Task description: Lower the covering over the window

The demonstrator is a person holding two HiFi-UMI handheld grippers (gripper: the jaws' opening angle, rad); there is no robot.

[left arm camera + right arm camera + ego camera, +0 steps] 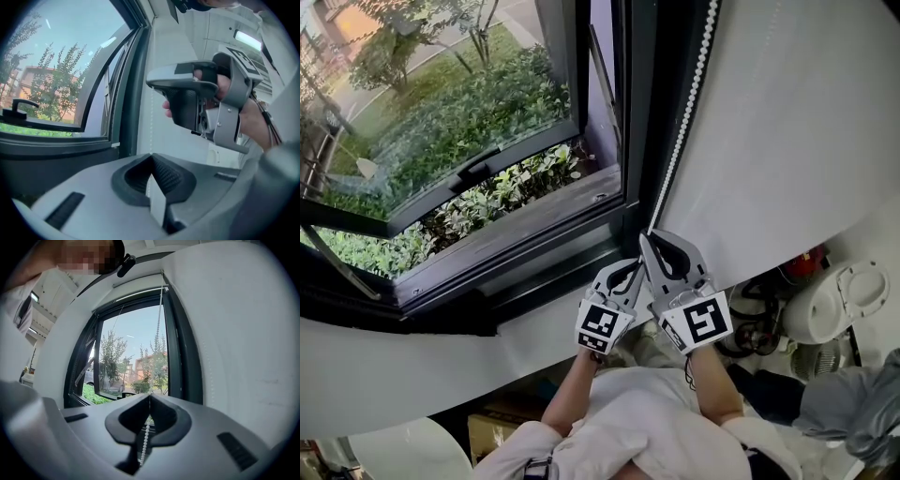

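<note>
At the right edge of the window (469, 141), head view: dark frame, glass bare. One sash (478, 173) is swung outward. Shrubs (487, 94) and lawn lie below outside.

Covering (136, 287): seen only in the right gripper view, as a pale band across the very top of the opening, with nothing hanging over the panes. Too small there to make out more.

Bead chain (690, 111): white, running down the right jamb against the white wall (787, 122), from the upper edge of the head view to the two grippers.

Right gripper (652, 242): the upper of the two, held about level. In its own view the tongs are pressed together and pinch the chain. Beads show plainly in the slot behind the pads, and the chain goes on up past the frame.

Left gripper (635, 267): just below and to the left of the right one, close beside it. Tongs pressed together. In the left gripper view the chain's faint dotted line comes down to the tips, and a pale strip sits in the slot behind them, so these tongs appear to pinch the chain as well. No beads can be made out in that strip.

The left gripper view also shows the right gripper just above, gripped by a hand (255, 124).

White sill (394, 361) runs under the window.
</note>
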